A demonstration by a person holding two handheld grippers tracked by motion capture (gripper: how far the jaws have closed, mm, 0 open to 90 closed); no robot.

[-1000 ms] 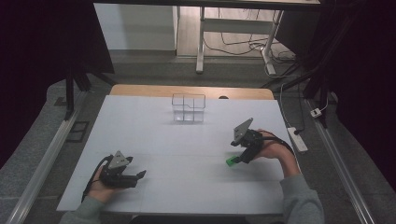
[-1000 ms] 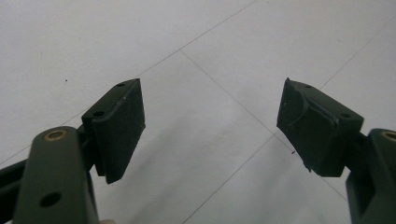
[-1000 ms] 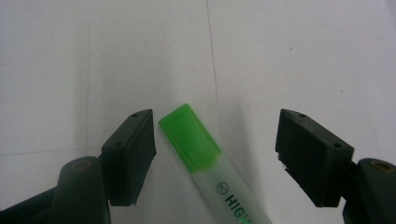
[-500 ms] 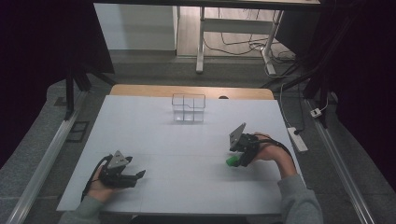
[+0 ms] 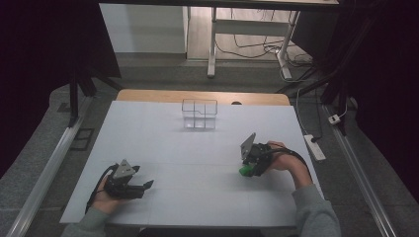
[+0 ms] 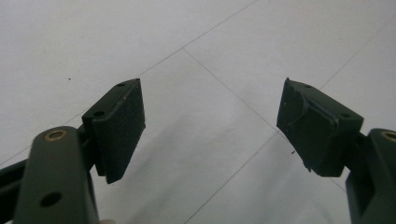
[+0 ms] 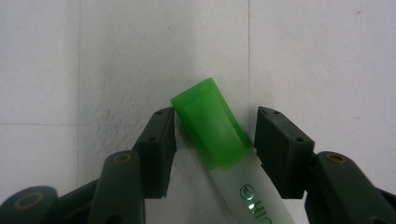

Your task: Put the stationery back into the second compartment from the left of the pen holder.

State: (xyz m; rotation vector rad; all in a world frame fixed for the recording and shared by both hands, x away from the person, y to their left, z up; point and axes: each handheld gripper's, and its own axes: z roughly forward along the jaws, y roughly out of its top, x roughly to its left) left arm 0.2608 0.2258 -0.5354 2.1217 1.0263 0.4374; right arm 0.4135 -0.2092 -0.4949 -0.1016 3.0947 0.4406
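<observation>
A highlighter with a green cap [image 7: 210,126] and a pale barrel lies on the white table [image 5: 197,163] at the right. My right gripper [image 7: 215,111] points down over it, one black jaw on each side of the cap. The jaws have just been closing; the left pad [image 7: 161,140] is at the cap's edge and a thin gap remains at the right pad. From above, the green cap [image 5: 244,171] shows under the right gripper [image 5: 248,167]. My left gripper [image 5: 147,184] rests near the front left, open with only bare table between its pads [image 6: 122,122].
A clear divided box [image 5: 199,114] stands at the middle back of the table. A white power strip [image 5: 314,147] lies on the floor off the right edge. Metal rails run along both sides of the table.
The right gripper has tipped down and come lower over the green-capped highlighter, and its jaws stand closer together. The left gripper has stayed where it was.
</observation>
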